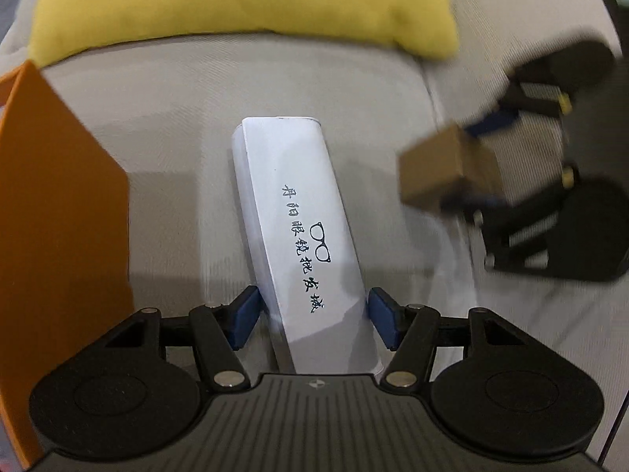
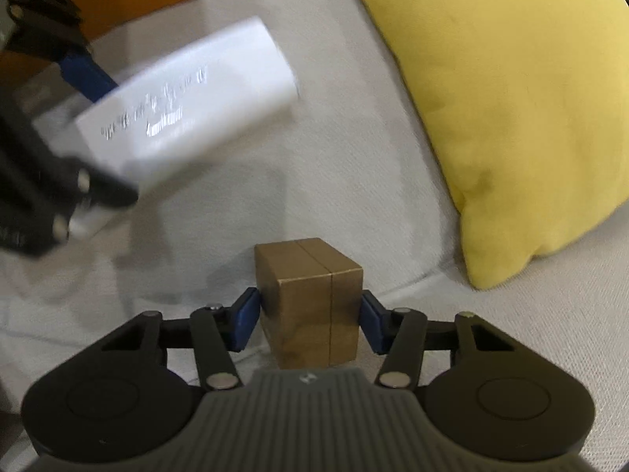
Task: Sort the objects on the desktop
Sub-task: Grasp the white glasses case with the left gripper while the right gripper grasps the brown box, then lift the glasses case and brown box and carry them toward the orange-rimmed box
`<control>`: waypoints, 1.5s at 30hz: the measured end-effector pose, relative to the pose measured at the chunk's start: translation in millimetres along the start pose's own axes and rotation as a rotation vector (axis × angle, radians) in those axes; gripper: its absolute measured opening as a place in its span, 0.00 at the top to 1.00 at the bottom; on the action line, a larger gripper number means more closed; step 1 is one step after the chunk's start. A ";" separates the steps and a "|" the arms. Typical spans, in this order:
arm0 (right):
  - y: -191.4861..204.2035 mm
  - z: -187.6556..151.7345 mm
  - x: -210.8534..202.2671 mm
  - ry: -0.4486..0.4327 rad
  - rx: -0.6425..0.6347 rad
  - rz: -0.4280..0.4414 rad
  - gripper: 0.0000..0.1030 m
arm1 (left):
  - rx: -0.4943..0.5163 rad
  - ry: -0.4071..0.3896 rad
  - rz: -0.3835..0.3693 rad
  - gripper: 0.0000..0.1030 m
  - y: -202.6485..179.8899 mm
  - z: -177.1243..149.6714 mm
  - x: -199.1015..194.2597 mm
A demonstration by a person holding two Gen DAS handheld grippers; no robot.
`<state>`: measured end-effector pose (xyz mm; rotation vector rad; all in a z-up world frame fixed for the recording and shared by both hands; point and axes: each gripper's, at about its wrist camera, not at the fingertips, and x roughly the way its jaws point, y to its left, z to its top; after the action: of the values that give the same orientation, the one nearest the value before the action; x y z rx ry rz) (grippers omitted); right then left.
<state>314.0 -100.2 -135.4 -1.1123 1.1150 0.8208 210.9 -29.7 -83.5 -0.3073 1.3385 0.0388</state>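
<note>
- Straddling the white glasses case (image 1: 298, 236), the left gripper (image 1: 314, 316) has its blue pads spread, a slight gap on each side; case lies on the beige cushion (image 1: 177, 126), below the yellow pillow (image 1: 236, 0).
- Right gripper (image 2: 310, 318) pinches the brown cardboard box (image 2: 310, 299), beside the yellow pillow.
- Orange panel (image 1: 59, 216) stands left of the case.

Case (image 1: 298, 212) on sofa (image 1: 177, 126), box (image 1: 444, 169) right, cushion (image 1: 236, 0) behind.

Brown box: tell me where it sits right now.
The brown box sits between the right gripper's blue pads on the grey cushion, with the yellow pillow beyond it and the white glasses case alongside.
</note>
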 end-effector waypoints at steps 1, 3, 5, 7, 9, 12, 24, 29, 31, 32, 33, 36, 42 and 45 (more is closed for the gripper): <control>6.2 -1.5 -4.8 -0.016 -0.028 0.014 0.47 | 0.032 0.014 0.009 0.32 -3.3 -2.7 -1.4; 15.5 -2.3 -12.3 -0.042 -0.062 0.040 0.49 | 0.099 0.026 0.040 0.32 -10.6 -8.4 -5.6; 22.1 -2.6 -20.3 -0.073 -0.082 0.088 0.50 | 0.206 0.024 0.109 0.32 -21.3 -13.6 -9.7; 29.4 -1.1 -26.6 -0.099 -0.100 0.135 0.50 | 0.308 0.027 0.186 0.32 -32.6 -18.4 -12.2; 36.2 -0.4 -29.0 -0.111 -0.120 0.147 0.50 | 0.400 0.030 0.254 0.32 -40.9 -24.3 -14.2; 41.6 1.0 -27.8 -0.106 -0.141 0.133 0.50 | 0.549 0.017 0.370 0.32 -55.9 -35.0 -13.9; 45.8 -9.6 -16.0 -0.025 -0.141 0.134 0.53 | 0.908 -0.064 0.563 0.31 -85.0 -95.3 -3.3; 52.7 -9.0 -9.0 0.004 -0.169 0.118 0.53 | 0.872 -0.079 0.503 0.30 -87.1 -94.5 -11.9; 54.8 -9.2 -8.2 0.010 -0.176 0.118 0.54 | 0.844 -0.069 0.466 0.30 -89.1 -99.0 -11.8; 55.8 -9.4 -7.8 0.011 -0.179 0.118 0.54 | 0.834 -0.070 0.451 0.30 -88.5 -98.0 -13.2; 56.8 -9.6 -7.7 0.012 -0.182 0.117 0.54 | 0.826 -0.072 0.436 0.30 -88.3 -96.4 -14.7; 56.5 -9.9 -7.7 0.010 -0.176 0.121 0.54 | 0.798 -0.077 0.385 0.31 -86.6 -93.0 -21.6; 60.7 -10.4 -10.8 0.001 -0.183 0.158 0.54 | 0.763 -0.088 0.318 0.31 -92.1 -96.7 -33.3; 63.8 -11.0 -9.5 0.007 -0.191 0.157 0.54 | 0.718 -0.095 0.287 0.35 -94.4 -89.8 -31.9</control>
<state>249.4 -93.3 -143.6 -1.1962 1.1582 1.0647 137.2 -137.2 -51.8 0.4878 1.2092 -0.1829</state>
